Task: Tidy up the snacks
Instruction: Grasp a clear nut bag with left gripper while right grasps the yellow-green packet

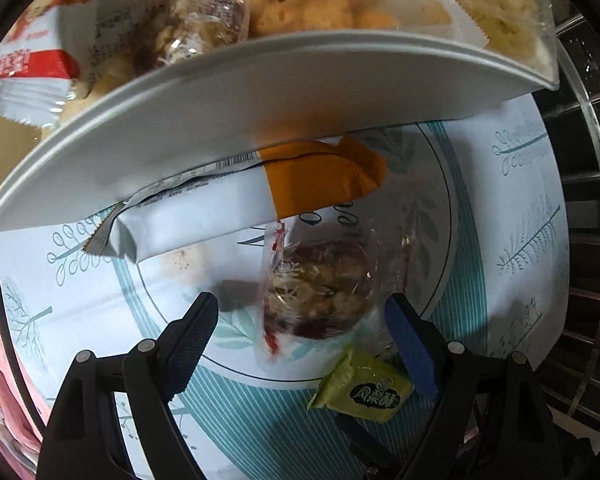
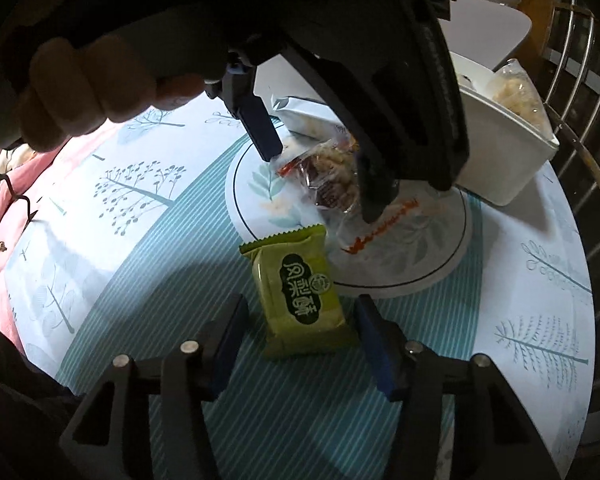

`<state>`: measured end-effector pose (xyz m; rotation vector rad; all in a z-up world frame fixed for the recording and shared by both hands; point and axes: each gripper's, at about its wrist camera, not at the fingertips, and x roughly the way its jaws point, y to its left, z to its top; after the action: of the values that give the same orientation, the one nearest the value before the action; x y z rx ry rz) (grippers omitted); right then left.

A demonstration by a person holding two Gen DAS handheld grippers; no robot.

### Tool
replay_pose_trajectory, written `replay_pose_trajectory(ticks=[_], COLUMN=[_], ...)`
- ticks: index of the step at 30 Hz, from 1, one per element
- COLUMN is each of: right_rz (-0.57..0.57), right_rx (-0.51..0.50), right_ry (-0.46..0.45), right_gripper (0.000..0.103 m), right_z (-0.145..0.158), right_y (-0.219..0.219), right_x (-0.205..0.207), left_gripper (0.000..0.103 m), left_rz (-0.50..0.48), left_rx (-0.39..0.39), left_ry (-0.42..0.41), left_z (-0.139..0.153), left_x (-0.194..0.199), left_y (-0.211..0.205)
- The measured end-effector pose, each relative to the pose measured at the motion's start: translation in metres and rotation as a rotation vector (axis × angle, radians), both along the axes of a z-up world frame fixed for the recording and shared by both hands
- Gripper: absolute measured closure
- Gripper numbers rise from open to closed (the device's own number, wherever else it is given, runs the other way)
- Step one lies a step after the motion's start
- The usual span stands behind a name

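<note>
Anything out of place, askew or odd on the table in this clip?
Three snacks lie loose outside the white bin: a clear-wrapped nut cake, a white-and-orange packet tucked partly under the bin's edge, and a green pastry pack. Nothing looks spilled or torn.

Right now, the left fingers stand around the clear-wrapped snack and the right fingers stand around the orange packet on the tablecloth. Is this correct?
Not quite: the packet between the right fingers is a green packet, not orange, as the right wrist view shows. The pads do not yet press it. The rest holds: the left fingers stand around the clear-wrapped snack, open, and the packet lies on the tablecloth.
</note>
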<state>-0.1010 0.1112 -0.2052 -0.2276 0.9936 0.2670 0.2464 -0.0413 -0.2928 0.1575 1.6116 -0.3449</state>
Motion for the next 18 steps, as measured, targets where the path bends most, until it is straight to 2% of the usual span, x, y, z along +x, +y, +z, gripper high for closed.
replay_pose_trajectory(ticks=[3, 4, 6, 8, 18], right_rz=[0.010, 0.009, 0.004, -0.003, -0.063], right_rx=[0.004, 0.002, 0.005, 0.018, 0.085], right_ry=[0.002, 0.002, 0.012, 0.026, 0.150], right_gripper=[0.052, 0.058, 0.063, 0.064, 0.065], right_z=[0.000, 0.001, 0.001, 0.002, 0.011], right_y=[0.001, 0.001, -0.003, -0.005, -0.021], right_x=[0.002, 0.001, 0.008, 0.009, 0.019], left_gripper=[0.021, 0.025, 0.035, 0.050, 0.057], left_rz=[-0.020, -0.027, -0.046, -0.040, 0.044], left_rx=[0.015, 0.022, 0.034, 0.016, 0.033], left_ry=[0.002, -0.005, -0.018, -0.010, 0.038], left_z=[-0.005, -0.004, -0.003, -0.002, 0.002], left_x=[0.000, 0.000, 0.000, 0.001, 0.004], left_y=[-0.006, -0.006, -0.010, -0.014, -0.001])
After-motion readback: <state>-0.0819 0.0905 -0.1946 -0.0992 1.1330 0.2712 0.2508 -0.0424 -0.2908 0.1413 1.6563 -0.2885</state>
